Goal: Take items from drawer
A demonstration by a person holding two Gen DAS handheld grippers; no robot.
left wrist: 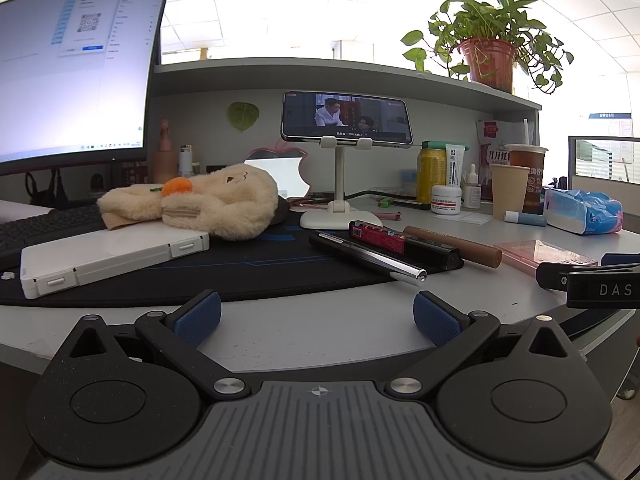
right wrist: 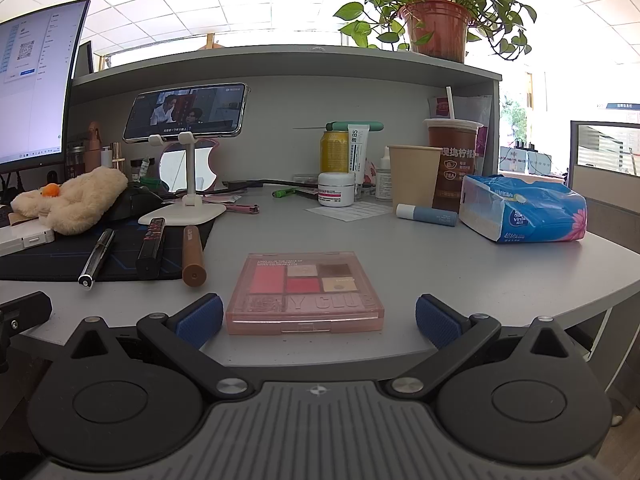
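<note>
My left gripper [left wrist: 317, 316] is open over the front edge of the grey desk [left wrist: 320, 320], with nothing between its blue pads. Just beyond it lie a black pen [left wrist: 368, 256], a black and red tube [left wrist: 404, 245] and a brown tube [left wrist: 452, 246]. My right gripper [right wrist: 319, 320] is open too, with its fingers on either side of a pink makeup palette [right wrist: 305, 292] that lies flat on the desk [right wrist: 440, 264]. The same pen [right wrist: 96, 258], red tube [right wrist: 151, 247] and brown tube [right wrist: 193, 256] lie to its left. No drawer shows in either view.
A white case [left wrist: 112, 256] and a plush toy [left wrist: 200, 204] sit on a dark mat [left wrist: 240, 272] left. Behind stand a phone on a stand [left wrist: 346, 120], a monitor [left wrist: 72, 72], cups [right wrist: 414, 176], jars and a tissue pack [right wrist: 524, 212]. The other gripper [left wrist: 592, 280] shows at the right edge.
</note>
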